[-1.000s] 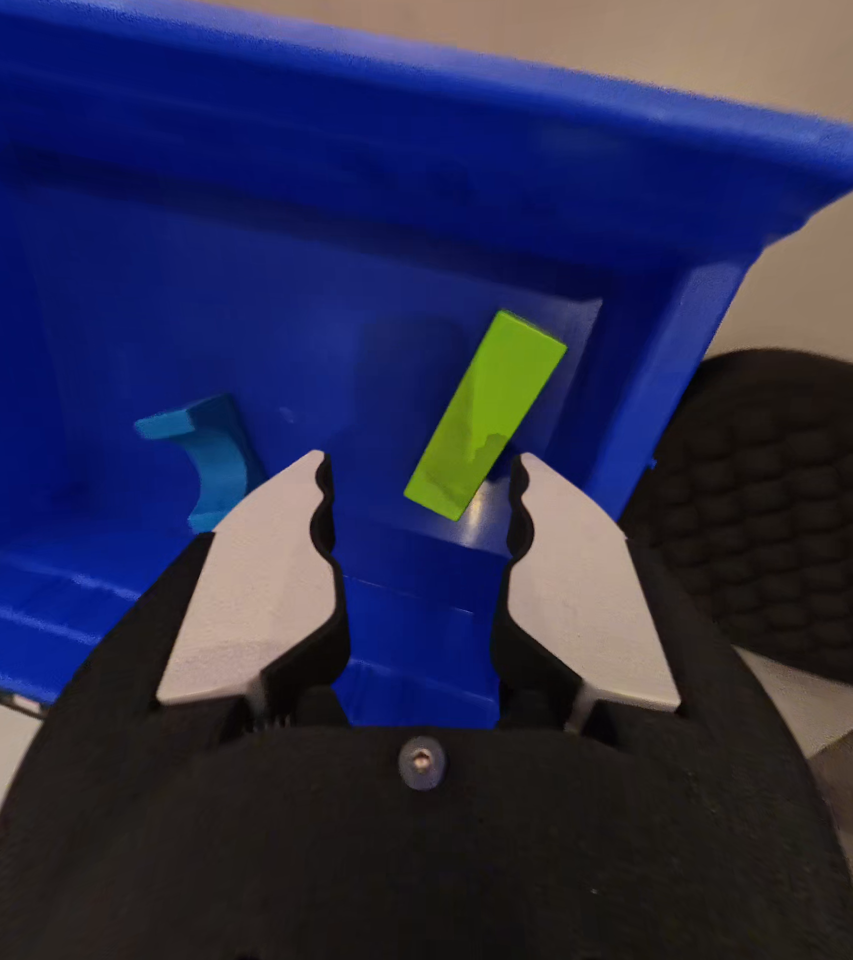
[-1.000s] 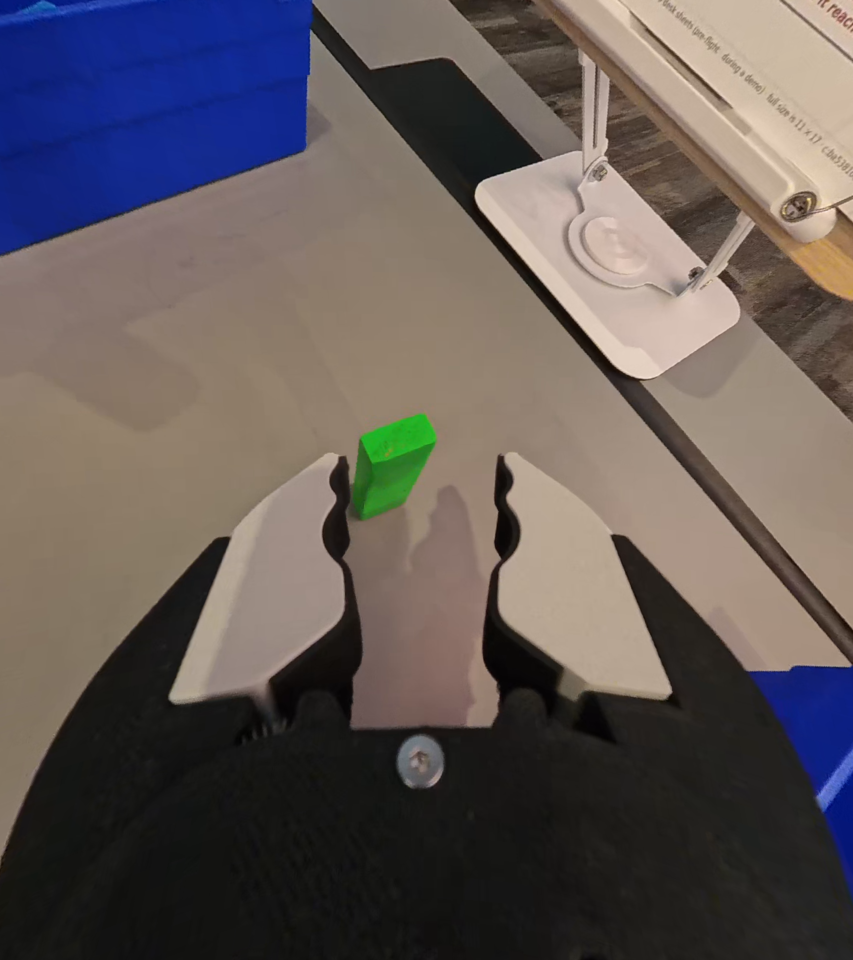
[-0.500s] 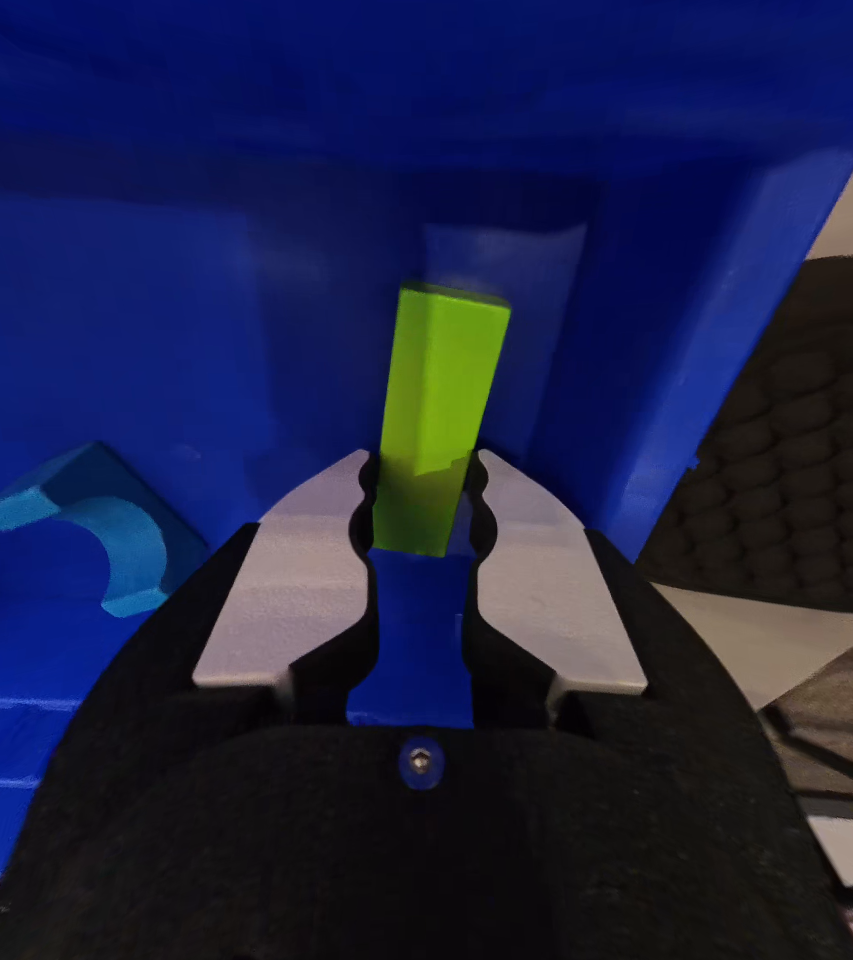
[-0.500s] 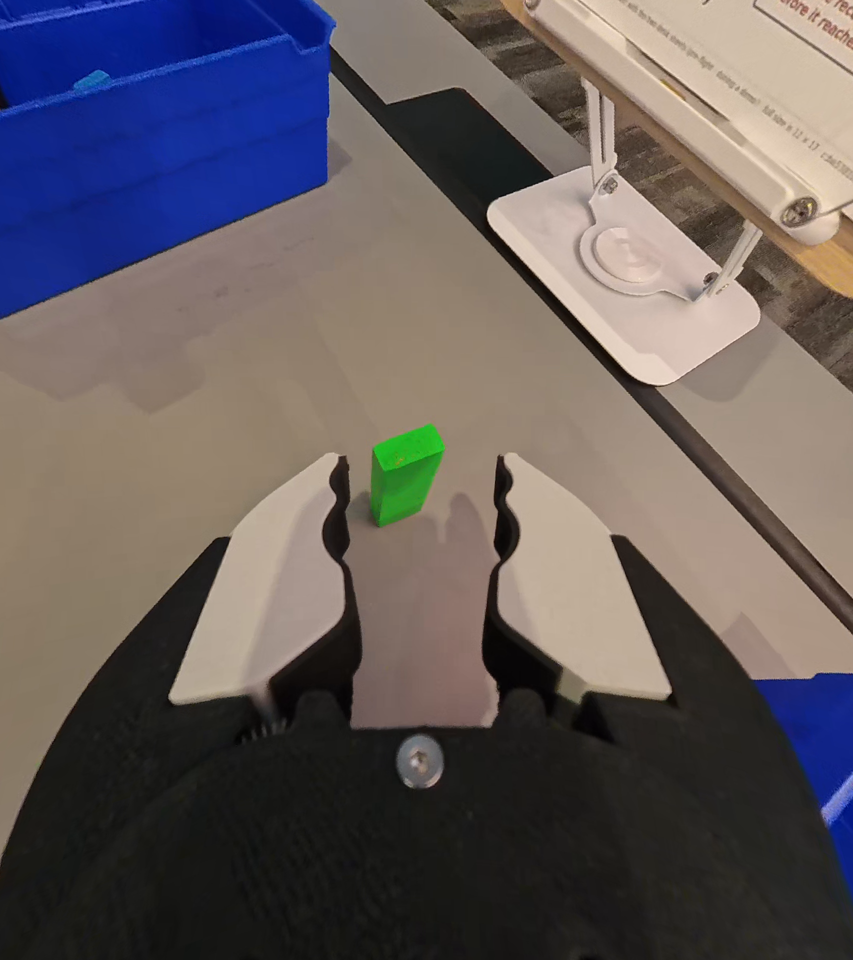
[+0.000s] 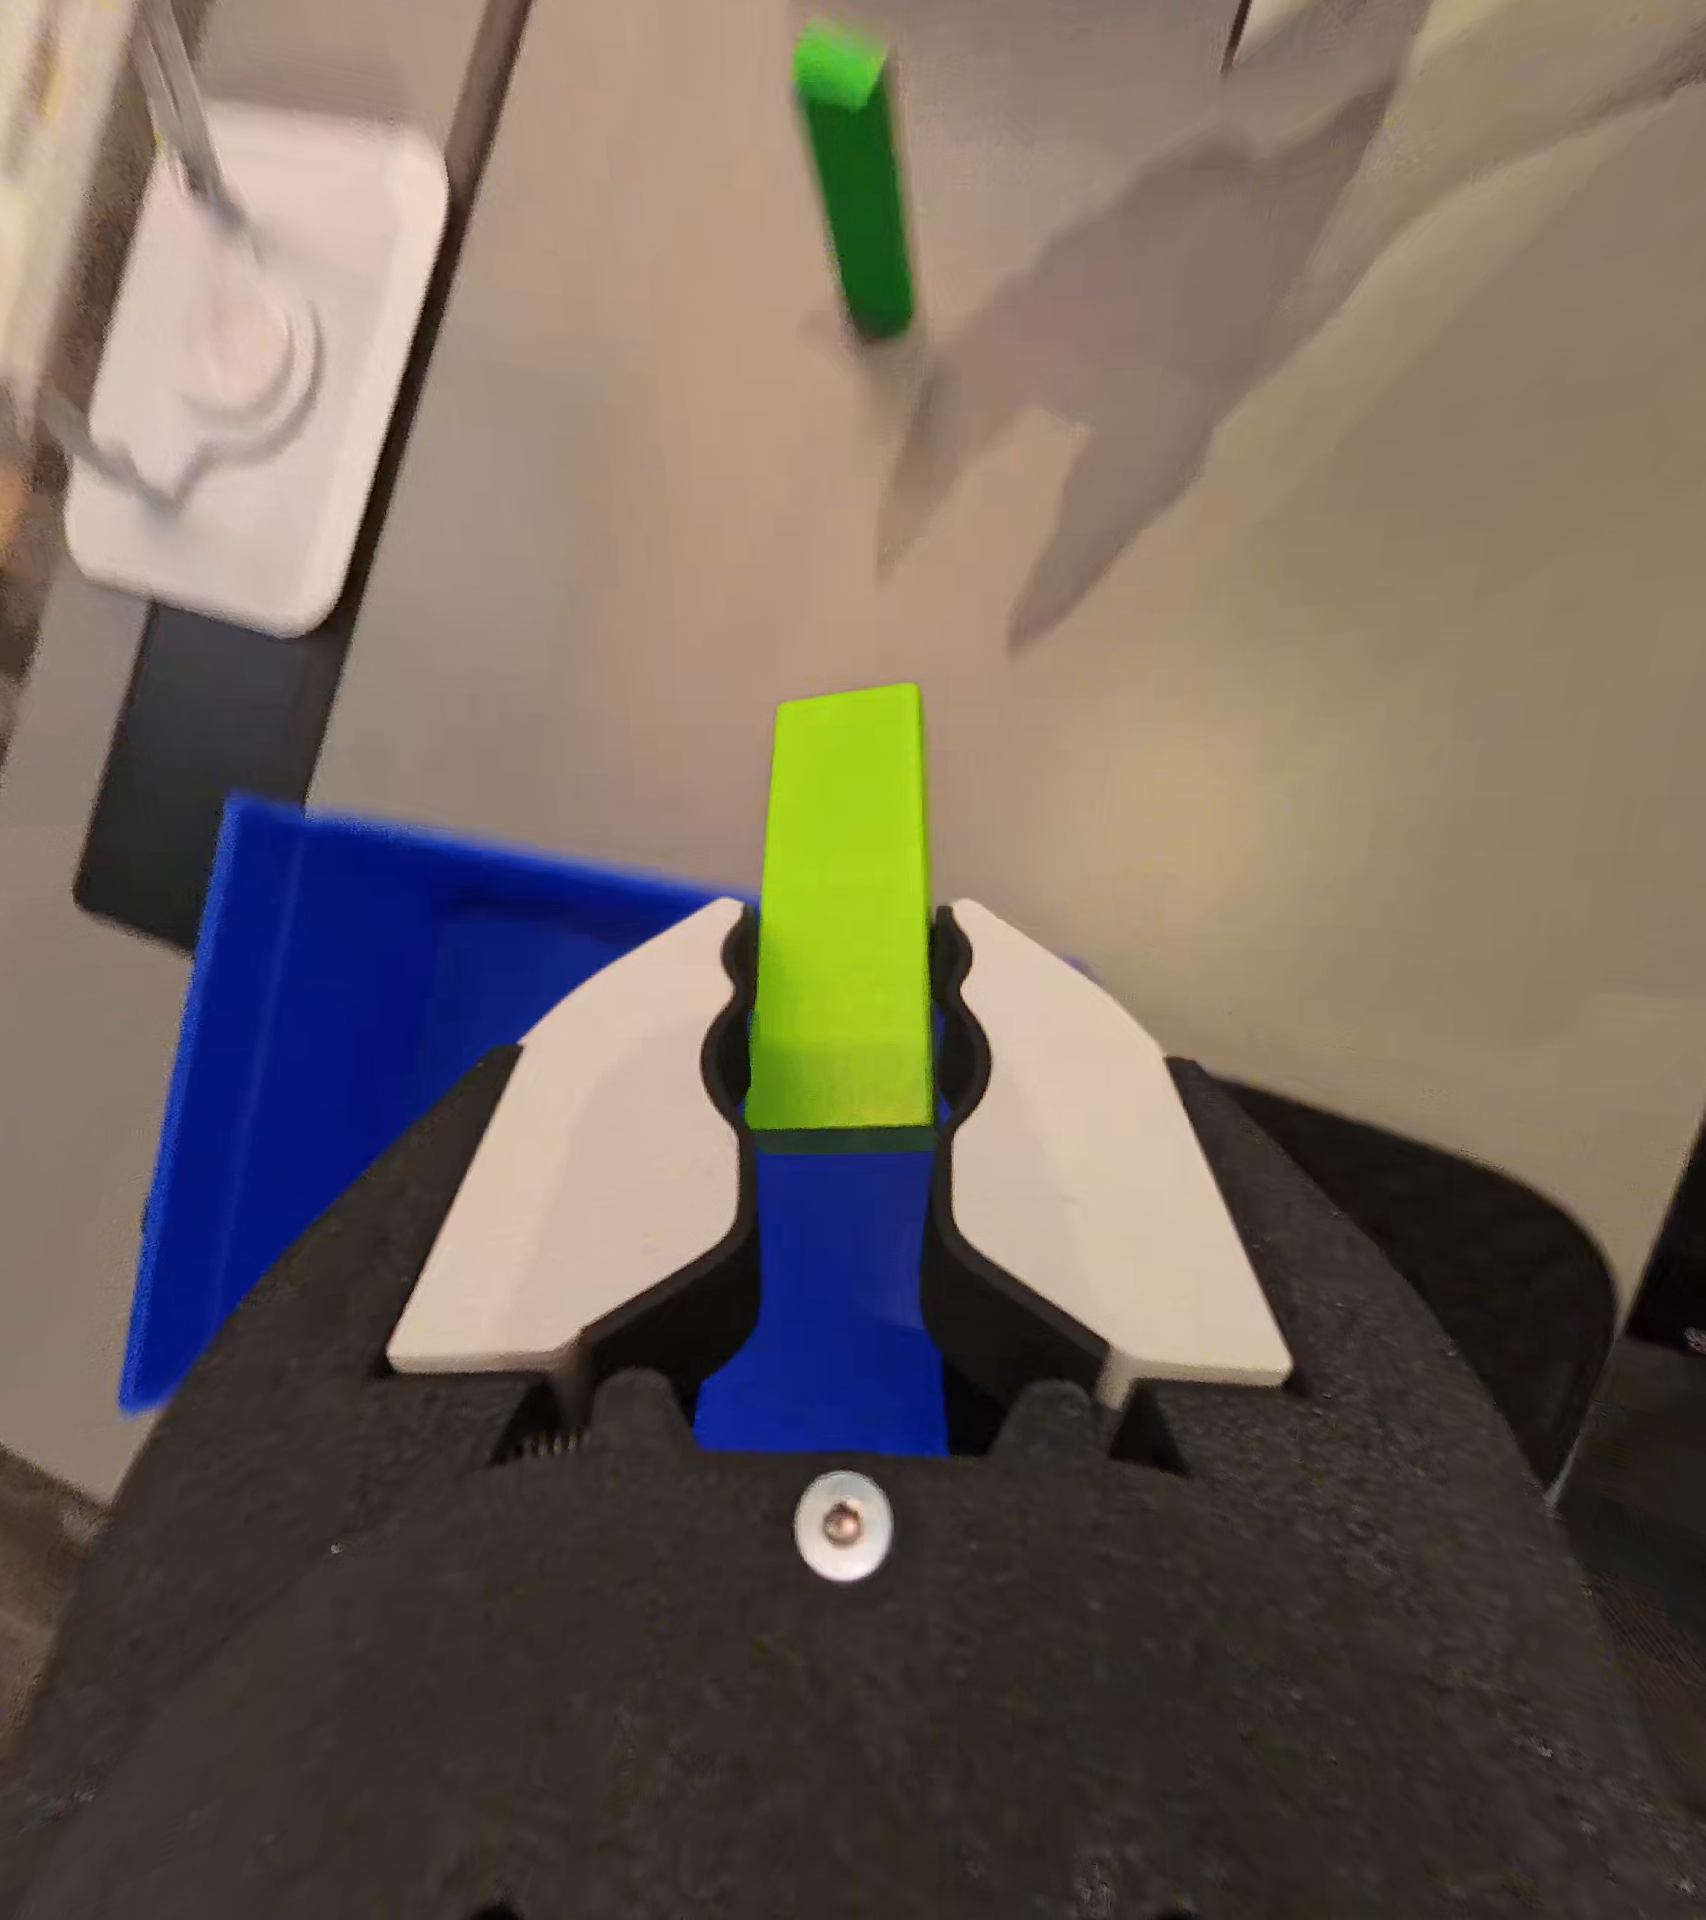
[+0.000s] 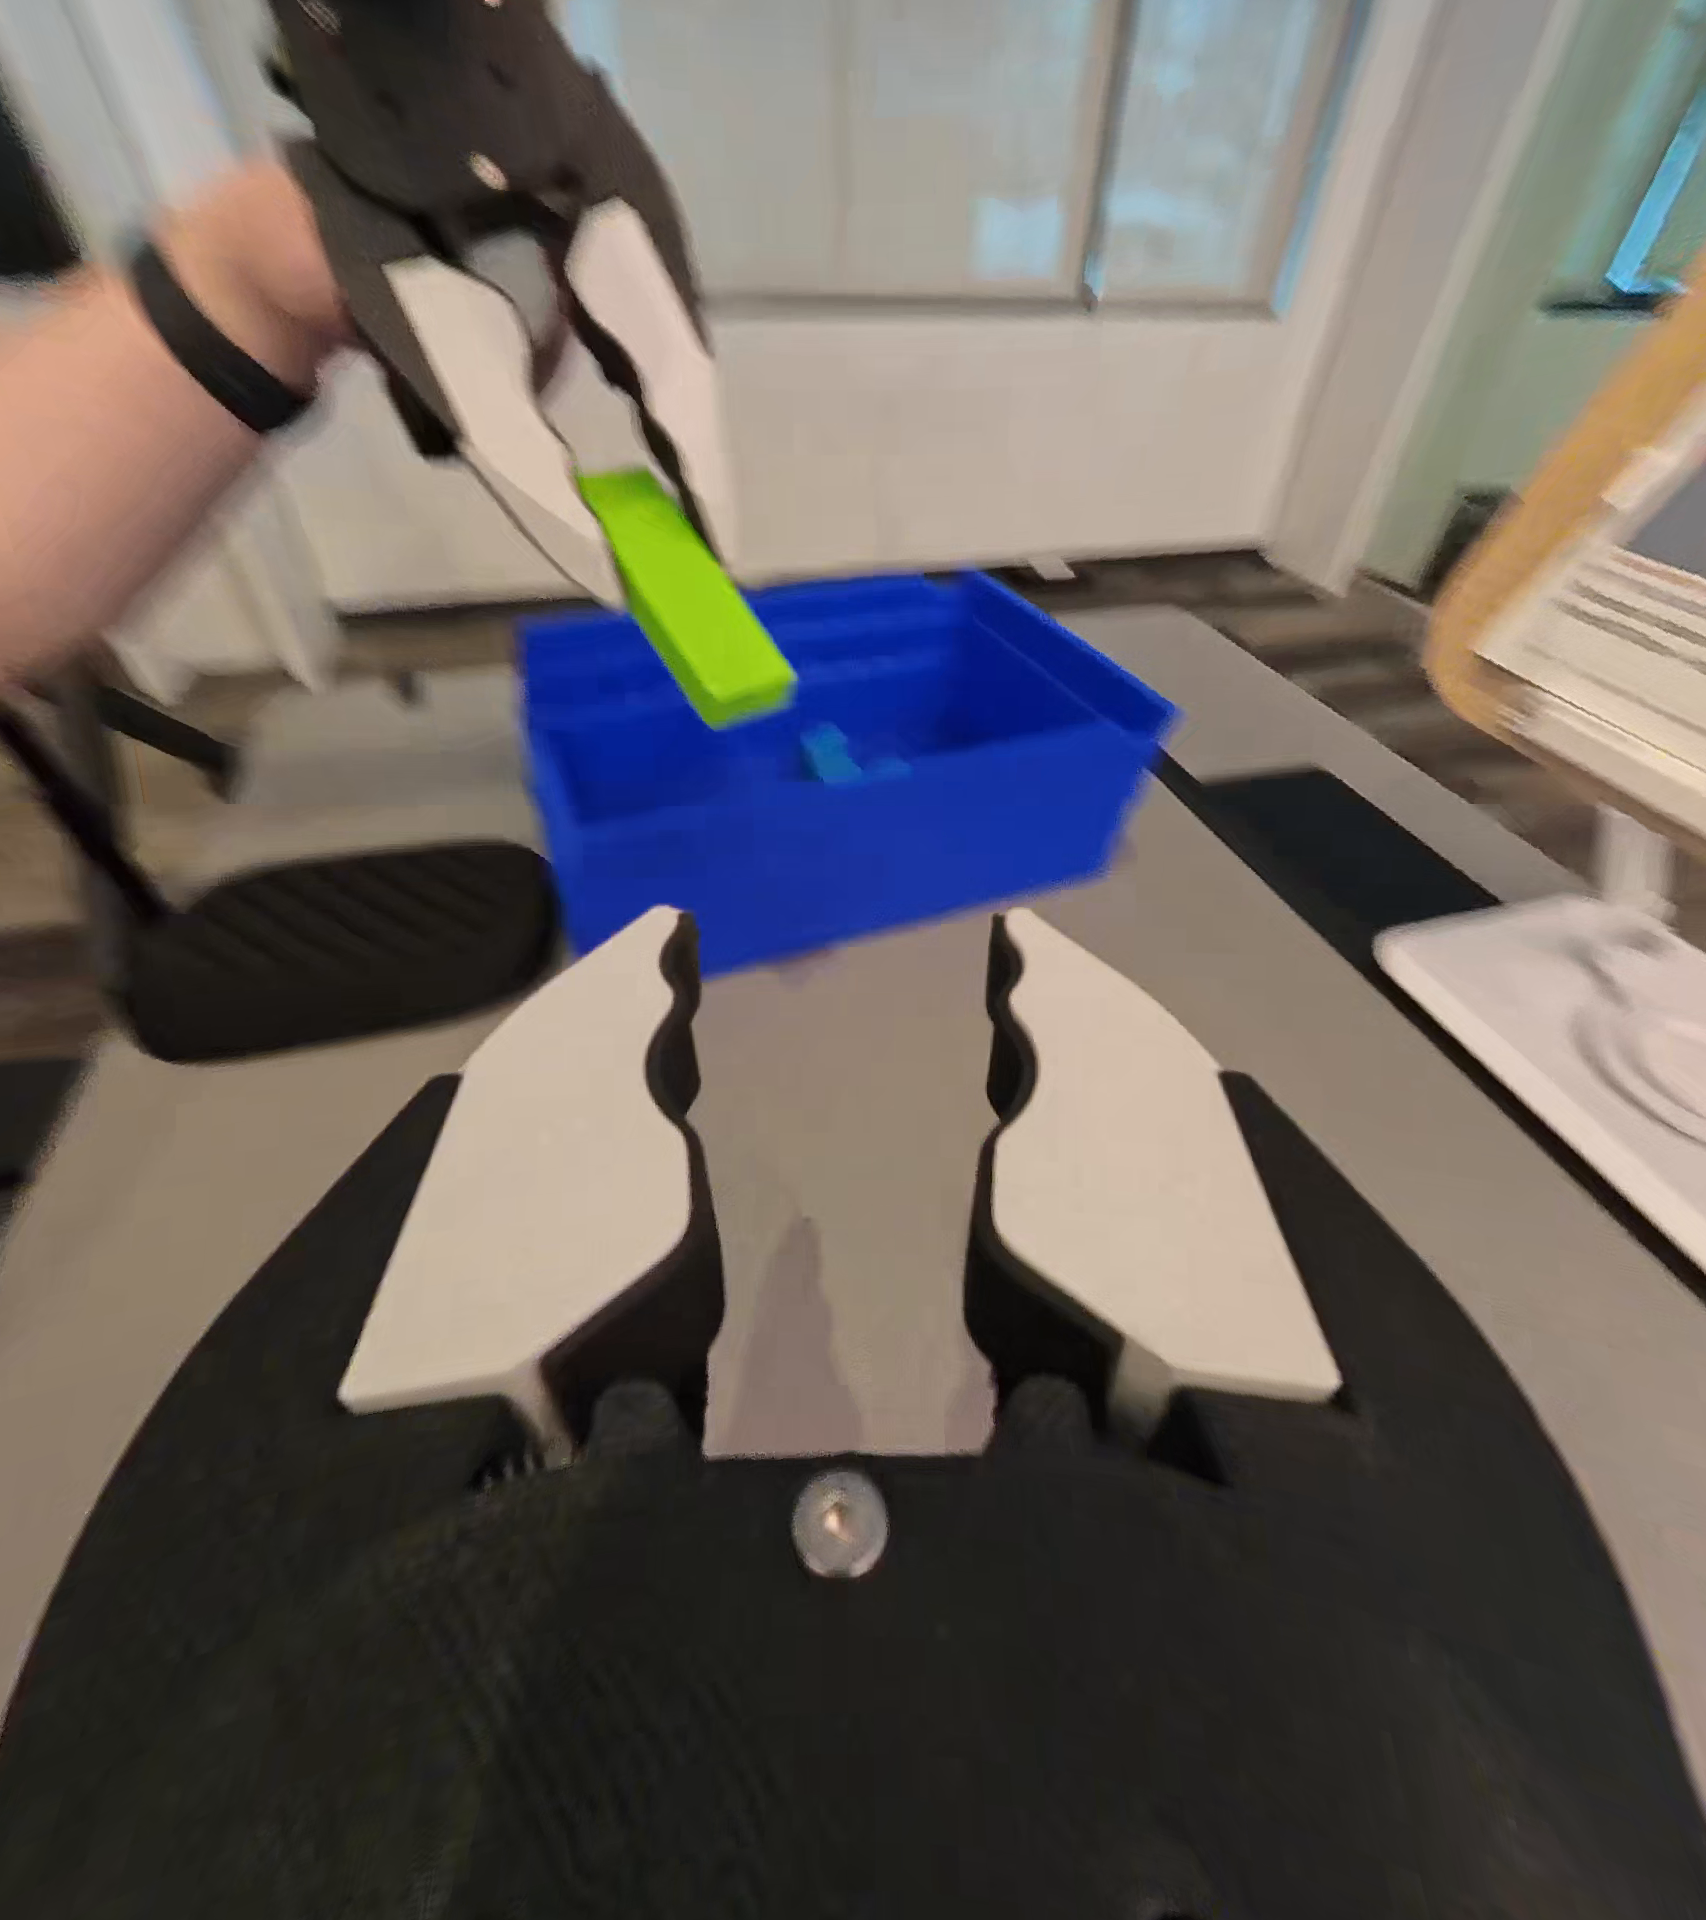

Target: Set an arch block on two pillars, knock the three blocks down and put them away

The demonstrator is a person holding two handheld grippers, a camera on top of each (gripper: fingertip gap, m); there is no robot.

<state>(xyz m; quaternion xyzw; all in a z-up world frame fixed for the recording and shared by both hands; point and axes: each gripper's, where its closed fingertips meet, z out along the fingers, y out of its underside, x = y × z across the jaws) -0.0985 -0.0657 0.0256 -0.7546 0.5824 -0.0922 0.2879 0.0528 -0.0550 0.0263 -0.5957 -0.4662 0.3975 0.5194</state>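
The left claw (image 5: 841,971) grips the lime block (image 5: 844,914) up in the air above the blue bin (image 6: 828,842). The right claw (image 6: 841,997) gapes wide, empty, over the tabletop (image 6: 828,1081). Farther off, the dark green block (image 5: 859,197) stands upright on the tabletop.

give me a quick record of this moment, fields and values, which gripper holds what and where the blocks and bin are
left gripper: shut on lime block, held above the blue bin
right gripper: open, empty, over the table
green block: upright on the table, apart from both grippers
light blue block: inside the blue bin
blue bin: on the table, open top
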